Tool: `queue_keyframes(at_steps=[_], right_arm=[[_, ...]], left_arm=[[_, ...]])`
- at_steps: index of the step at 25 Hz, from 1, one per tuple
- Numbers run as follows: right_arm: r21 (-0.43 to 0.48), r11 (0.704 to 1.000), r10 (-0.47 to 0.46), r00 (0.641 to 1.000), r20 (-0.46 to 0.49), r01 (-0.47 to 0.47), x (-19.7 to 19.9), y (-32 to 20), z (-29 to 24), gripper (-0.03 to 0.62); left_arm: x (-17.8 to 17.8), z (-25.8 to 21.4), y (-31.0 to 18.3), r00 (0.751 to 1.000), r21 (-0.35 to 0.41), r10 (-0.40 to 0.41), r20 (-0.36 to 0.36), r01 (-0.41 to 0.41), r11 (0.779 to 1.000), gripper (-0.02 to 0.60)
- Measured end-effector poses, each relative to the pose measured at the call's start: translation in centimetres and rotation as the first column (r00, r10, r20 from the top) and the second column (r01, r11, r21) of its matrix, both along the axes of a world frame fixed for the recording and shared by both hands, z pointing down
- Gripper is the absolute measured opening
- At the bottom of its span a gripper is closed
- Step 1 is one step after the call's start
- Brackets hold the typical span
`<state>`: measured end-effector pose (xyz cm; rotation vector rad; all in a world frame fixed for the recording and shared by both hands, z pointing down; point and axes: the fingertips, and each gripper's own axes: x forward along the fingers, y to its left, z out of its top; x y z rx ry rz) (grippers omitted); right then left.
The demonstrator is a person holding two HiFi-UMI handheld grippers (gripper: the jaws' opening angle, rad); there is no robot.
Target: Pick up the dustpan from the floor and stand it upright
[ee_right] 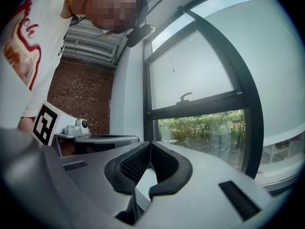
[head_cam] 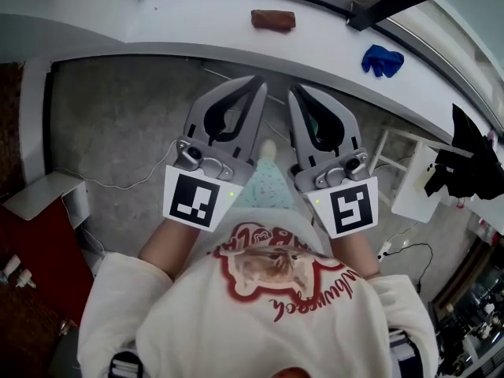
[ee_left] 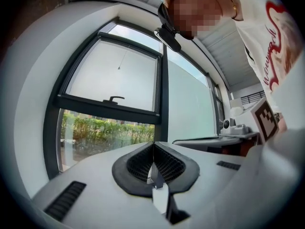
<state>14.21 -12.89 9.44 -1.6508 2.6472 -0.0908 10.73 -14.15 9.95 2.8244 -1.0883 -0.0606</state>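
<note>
Two grippers side by side, pointing far toward white sill (head_cam: 157, 22). Left gripper (head_cam: 257, 82): jaws together, nothing between. Right gripper (head_cam: 294, 90): same. Dustpan in no view; axis, heading, place relative to jaws cannot be told. On sill: brown block (head_cam: 273, 20), blue cloth (head_cam: 383, 60) farther right.

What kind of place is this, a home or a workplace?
Most likely a workplace, such as a lab or workshop, though I cannot be sure. A tall dark-framed window looks onto bushes, a brick wall stands nearby, and the floor is bare grey concrete.
</note>
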Motion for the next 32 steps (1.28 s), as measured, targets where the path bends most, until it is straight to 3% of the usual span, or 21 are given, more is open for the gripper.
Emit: queue_keyframes(at_steps=[6, 14, 22, 32], right_arm=[[-0.082, 0.995, -0.056, 0.998, 0.01, 0.056, -1.8, -2.9, 7.9, 0.025], [-0.102, 0.98, -0.172, 0.985, -0.019, 0.17, -6.1, -6.2, 18.5, 0.025], [-0.118, 0.973, -0.205, 0.978, -0.032, 0.2, -9.3, -8.9, 27.1, 0.025], [-0.19, 0.952, -0.257, 0.964, -0.069, 0.24, -13.0, -11.5, 38.9, 0.025]], left_arm=[[-3.0, 5.2, -2.6, 0.995, -0.038, -0.096, 0.005, 0.096, 0.995, 0.02], [-7.0, 13.9, -4.4, 0.982, -0.105, -0.186, 0.025, 0.187, 0.977, 0.02], [-8.4, 20.3, -6.0, 0.975, -0.089, -0.221, 0.026, 0.223, 0.971, 0.02], [-12.3, 29.9, -8.0, 0.961, -0.106, -0.259, 0.1, 0.269, 0.957, 0.02]])
